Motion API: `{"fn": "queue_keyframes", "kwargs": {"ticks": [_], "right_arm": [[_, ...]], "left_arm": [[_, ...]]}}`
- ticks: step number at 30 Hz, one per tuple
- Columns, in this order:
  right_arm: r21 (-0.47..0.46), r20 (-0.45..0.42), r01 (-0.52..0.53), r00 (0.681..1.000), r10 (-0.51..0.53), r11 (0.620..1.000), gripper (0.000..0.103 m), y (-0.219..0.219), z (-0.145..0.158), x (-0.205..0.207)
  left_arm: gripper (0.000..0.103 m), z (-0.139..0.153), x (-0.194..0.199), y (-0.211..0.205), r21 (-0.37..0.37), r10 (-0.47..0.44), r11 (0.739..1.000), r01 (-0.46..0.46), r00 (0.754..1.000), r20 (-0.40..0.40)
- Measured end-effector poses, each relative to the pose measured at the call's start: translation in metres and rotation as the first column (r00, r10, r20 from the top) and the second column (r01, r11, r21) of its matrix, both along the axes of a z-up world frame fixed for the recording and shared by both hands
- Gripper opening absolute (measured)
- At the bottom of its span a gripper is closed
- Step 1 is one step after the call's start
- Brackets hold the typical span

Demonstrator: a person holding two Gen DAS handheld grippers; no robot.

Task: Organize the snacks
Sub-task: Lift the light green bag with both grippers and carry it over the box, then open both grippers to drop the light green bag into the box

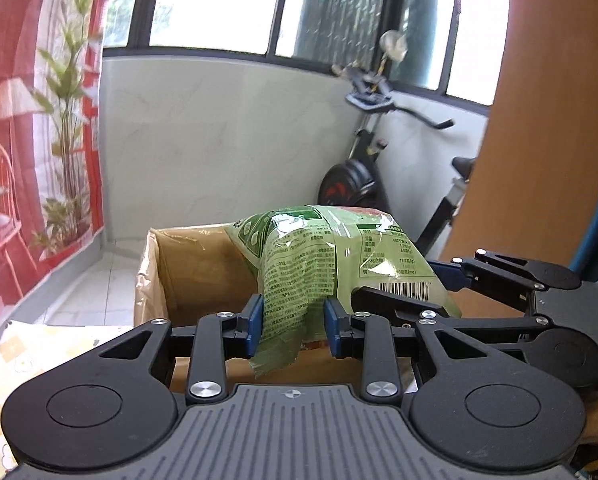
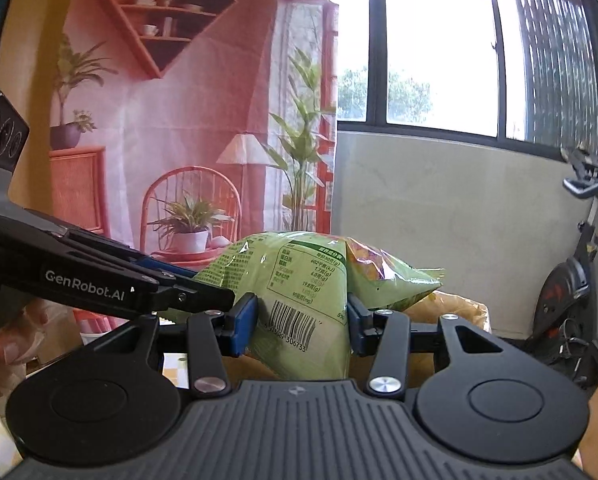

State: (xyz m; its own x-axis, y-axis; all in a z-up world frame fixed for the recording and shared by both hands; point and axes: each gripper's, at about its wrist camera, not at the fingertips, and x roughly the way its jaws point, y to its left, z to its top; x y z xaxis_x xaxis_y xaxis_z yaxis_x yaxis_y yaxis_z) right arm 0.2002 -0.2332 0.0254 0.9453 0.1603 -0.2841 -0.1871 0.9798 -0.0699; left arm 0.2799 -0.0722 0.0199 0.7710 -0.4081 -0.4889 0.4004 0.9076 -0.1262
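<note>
Green snack bag held above the open cardboard box, not yet inside. Left gripper fingers pinch the bag's crimped end; right gripper fingers clamp its barcode side. The box interior looks bare in the visible part. Judgement: early in the task; lowering and release remain, other snacks unseen. Exercise bike stands beyond the box.

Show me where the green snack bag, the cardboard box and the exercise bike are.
green snack bag (image 2: 299,280): right wrist view, on the printed back panel above the barcode.
cardboard box (image 1: 191,272): left wrist view, on its inner back wall.
exercise bike (image 1: 349,184): left wrist view, on the black flywheel.
</note>
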Motion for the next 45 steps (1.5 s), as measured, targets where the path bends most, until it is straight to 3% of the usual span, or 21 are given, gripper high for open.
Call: {"fn": "queue_keyframes", "kwargs": {"ticks": [7, 15, 22, 29, 37, 41, 45], "right_arm": [[0.126, -0.092, 0.009, 0.996, 0.003, 0.992, 0.048, -0.04, -0.014, 0.052], [0.194, -0.166, 0.049, 0.986, -0.016, 0.98, 0.048, -0.063, -0.035, 0.072], [0.179, -0.207, 0.109, 0.976, -0.071, 0.978, 0.05, -0.065, -0.043, 0.07], [0.153, -0.157, 0.131, 0.982, -0.107, 0.98, 0.05, -0.052, -0.04, 0.046], [0.07, -0.025, 0.14, 0.99, -0.139, 0.988, 0.051, -0.017, -0.033, -0.005], [-0.01, 0.09, 0.147, 0.985, -0.146, 0.989, 0.051, 0.006, -0.032, -0.028], [-0.024, 0.113, 0.129, 0.986, -0.125, 0.991, 0.05, 0.025, -0.03, -0.042]], "left_arm": [[0.033, -0.014, 0.038, -0.008, 0.04, 0.042, 0.998, -0.04, 0.997, -0.063], [0.033, -0.03, 0.05, -0.011, 0.052, 0.045, 0.998, -0.04, 0.994, -0.099], [0.049, -0.038, 0.044, -0.006, 0.05, 0.028, 0.998, -0.023, 0.995, -0.099], [0.055, -0.03, 0.013, 0.012, 0.055, 0.045, 0.998, -0.044, 0.999, -0.029], [0.057, -0.02, -0.028, 0.054, 0.003, 0.106, 0.994, -0.107, 0.993, 0.049], [0.057, -0.011, -0.044, 0.072, -0.022, 0.152, 0.988, -0.151, 0.986, 0.073], [0.057, 0.001, -0.057, 0.089, -0.056, 0.179, 0.983, -0.175, 0.98, 0.085]]}}
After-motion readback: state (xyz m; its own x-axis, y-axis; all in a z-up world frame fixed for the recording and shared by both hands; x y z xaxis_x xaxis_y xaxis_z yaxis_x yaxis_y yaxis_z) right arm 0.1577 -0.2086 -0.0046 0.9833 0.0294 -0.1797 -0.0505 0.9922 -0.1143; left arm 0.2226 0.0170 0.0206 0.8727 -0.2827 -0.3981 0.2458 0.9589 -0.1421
